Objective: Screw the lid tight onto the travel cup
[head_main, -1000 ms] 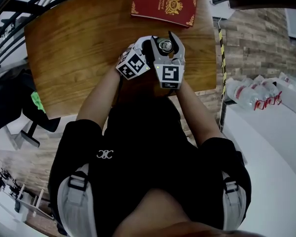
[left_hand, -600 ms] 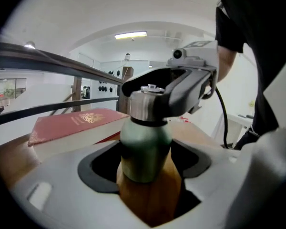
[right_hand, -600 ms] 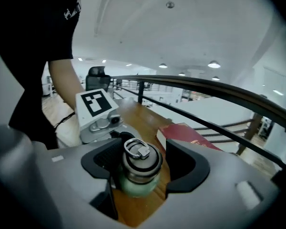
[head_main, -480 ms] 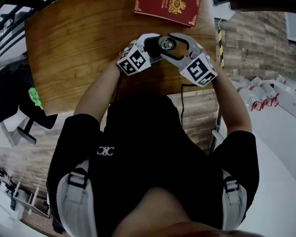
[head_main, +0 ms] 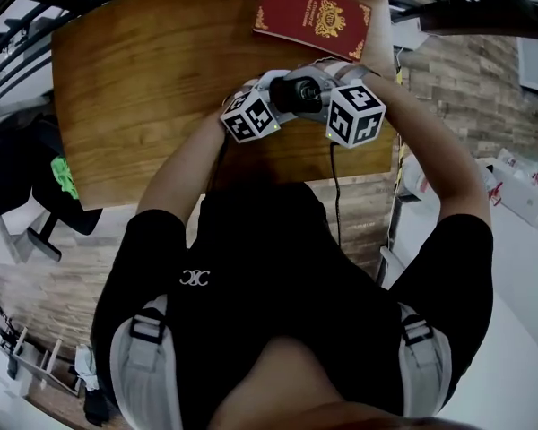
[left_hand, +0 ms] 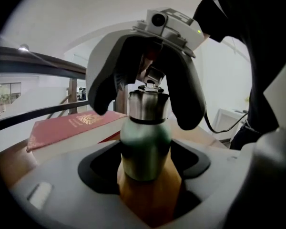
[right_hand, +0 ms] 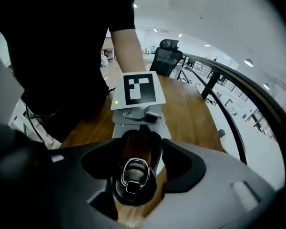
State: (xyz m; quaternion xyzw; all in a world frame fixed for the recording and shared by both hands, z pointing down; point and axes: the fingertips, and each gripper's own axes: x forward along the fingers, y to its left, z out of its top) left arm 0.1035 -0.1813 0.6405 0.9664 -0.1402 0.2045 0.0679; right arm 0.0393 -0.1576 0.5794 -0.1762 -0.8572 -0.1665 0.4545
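Left hand-held gripper (left_hand: 145, 152) pinches the green travel cup (left_hand: 144, 133) at its belly, upright over the desk (right_hand: 193, 113). Right hand-held gripper (right_hand: 142, 160) is spread, straddling the steel lid (right_hand: 133, 178) from above, with a gap at one pad. Likely rigid, smooth, slippery metal: grip the lid's round rim, not its loop. Threads and cup base hidden; seating unclear.

In head view travel cup (left_hand: 145, 142) body hid under left gripper (left_hand: 145, 173) & right gripper (right_hand: 133, 178); red book (head_main: 314, 12) by far edge of table (head_main: 143, 79): gold print too small to read, one end hid behind cup in left gripper view.
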